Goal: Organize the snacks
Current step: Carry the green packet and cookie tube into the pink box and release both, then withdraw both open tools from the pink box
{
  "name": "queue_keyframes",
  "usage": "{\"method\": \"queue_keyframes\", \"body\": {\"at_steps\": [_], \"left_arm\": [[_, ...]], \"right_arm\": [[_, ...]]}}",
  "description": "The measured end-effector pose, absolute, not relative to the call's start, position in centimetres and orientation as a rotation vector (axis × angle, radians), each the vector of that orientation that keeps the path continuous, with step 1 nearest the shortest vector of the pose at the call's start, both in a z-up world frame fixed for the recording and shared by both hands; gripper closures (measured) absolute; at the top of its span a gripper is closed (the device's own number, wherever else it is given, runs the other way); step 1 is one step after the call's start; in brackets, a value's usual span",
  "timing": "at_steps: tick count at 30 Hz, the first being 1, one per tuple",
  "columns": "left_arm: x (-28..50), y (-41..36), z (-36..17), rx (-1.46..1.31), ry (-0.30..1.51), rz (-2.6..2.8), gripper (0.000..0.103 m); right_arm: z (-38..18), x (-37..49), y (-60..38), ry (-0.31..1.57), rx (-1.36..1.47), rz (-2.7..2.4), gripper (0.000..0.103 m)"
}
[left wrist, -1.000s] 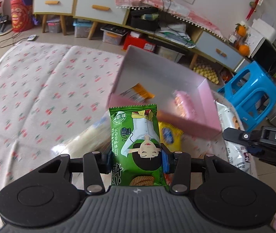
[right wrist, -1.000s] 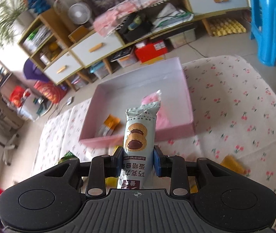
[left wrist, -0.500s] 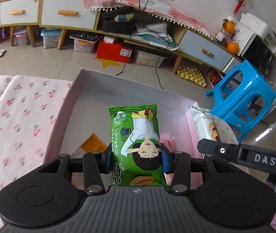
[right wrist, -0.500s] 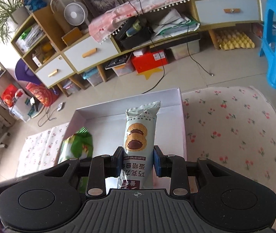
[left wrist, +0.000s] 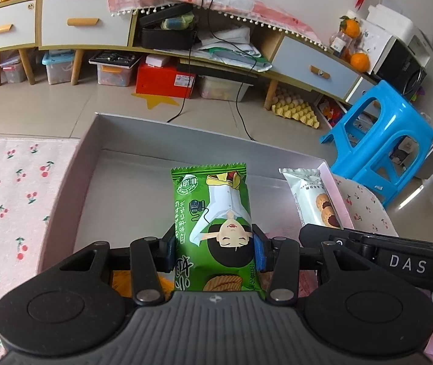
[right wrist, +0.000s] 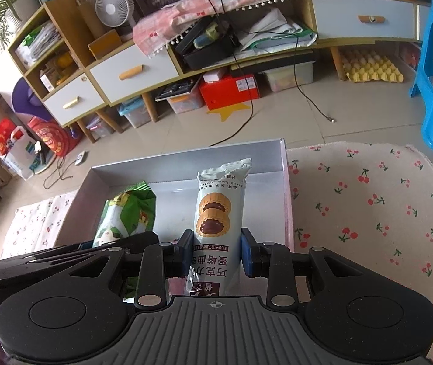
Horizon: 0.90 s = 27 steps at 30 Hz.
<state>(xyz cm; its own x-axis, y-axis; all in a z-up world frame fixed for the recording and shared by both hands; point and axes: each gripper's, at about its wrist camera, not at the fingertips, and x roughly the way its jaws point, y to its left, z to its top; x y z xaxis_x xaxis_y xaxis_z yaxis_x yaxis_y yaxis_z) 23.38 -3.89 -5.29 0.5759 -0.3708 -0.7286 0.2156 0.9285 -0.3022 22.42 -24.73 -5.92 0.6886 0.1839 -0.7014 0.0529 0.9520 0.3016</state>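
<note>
Two hand-held grippers hover side by side over a shallow pink box (left wrist: 73,179) that sits on a cherry-print cloth (left wrist: 9,188). The left gripper (left wrist: 213,245) is clamped on a green snack packet (left wrist: 213,213) printed with a cartoon figure — its blue-padded fingers (left wrist: 259,249) press both long edges, and the packet points forward above the box's grey floor. The right gripper (right wrist: 216,251) is closed on a pale cookie packet (right wrist: 219,213) showing two chocolate-filled tarts, held upright over the box's right half, near its right wall. Each tool shows in the other's camera: the cookie packet appears at the right of the left view, close to the pink rim, and the green packet at the left of the right view. Beneath the left gripper lies an orange wrapper (left wrist: 119,283) on the box floor (mostly hidden by the tool). Beyond the box stand a blue plastic stool (left wrist: 380,143) and a low cabinet with drawers (left wrist: 82,21).
</note>
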Motion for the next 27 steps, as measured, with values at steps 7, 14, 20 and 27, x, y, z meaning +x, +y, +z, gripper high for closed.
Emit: {"method": "queue_keyframes", "body": {"at_steps": [7,14,20,27], "left_arm": [[24.2,-4.4,-5.7,-0.176,0.902,-0.366,0.060],[24.5,-4.4,-5.6,-0.151,0.905,-0.376,0.058],[24.1,-4.7,-4.8,-0.111,0.881,-0.382,0.044],[23.1,-3.7,-4.0,-0.138,0.883,-0.371,0.024]], "right_arm": [[-6.0,22.8,-24.9,0.794,0.286,0.062,0.072],[-6.0,22.8,-25.0,0.787,0.283,0.050,0.071],[-5.3,22.3,-25.2,0.766,0.295,0.056,0.067],[-3.0,20.4,-25.8,0.749,0.292,0.045,0.046]]}}
